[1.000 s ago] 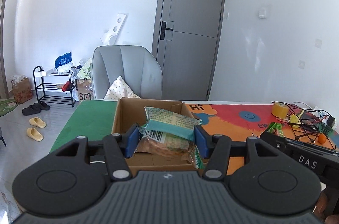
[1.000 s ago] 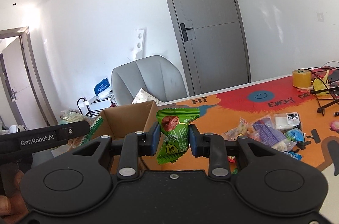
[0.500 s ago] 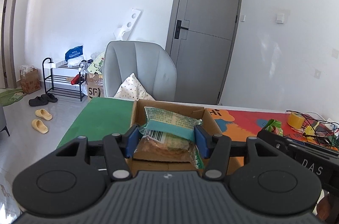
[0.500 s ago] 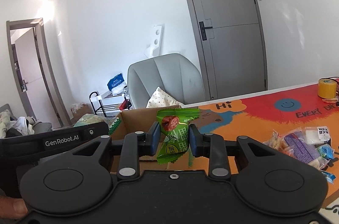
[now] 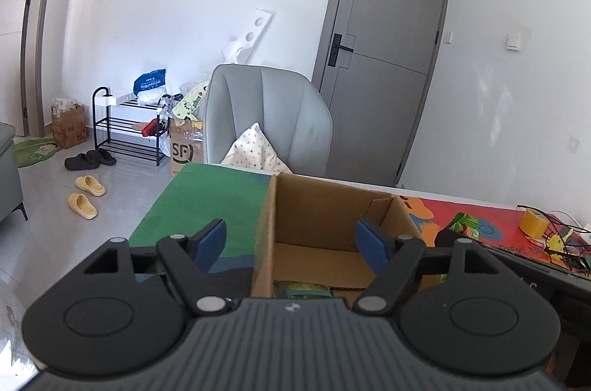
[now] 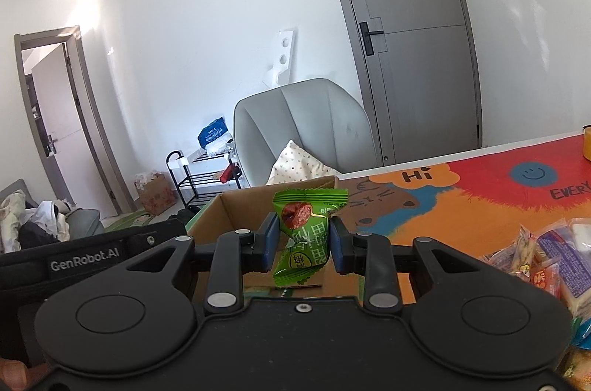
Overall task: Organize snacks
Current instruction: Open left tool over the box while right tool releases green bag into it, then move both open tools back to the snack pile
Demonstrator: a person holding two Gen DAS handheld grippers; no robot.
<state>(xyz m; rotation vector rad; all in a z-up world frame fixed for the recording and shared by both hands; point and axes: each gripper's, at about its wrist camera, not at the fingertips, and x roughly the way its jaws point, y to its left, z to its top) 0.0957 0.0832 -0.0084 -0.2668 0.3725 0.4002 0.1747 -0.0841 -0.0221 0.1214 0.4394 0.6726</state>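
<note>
Left tongs (image 5: 291, 243): jaws opening, nothing between them; packet (image 5: 301, 289) lies in the cardboard box (image 5: 314, 206).
Right tongs (image 6: 303, 245): clamped on my green snack (image 6: 306, 235), near the box.
Risk: releasing short drops it on the bench (image 6: 461, 202).

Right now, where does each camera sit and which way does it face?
Left wrist: on the left gripper, jaws opening with nothing between them, facing the cardboard box.
Right wrist: on the right gripper, shut on a green snack packet; a hand shows.
Shared: box, grey chair, door.
</note>
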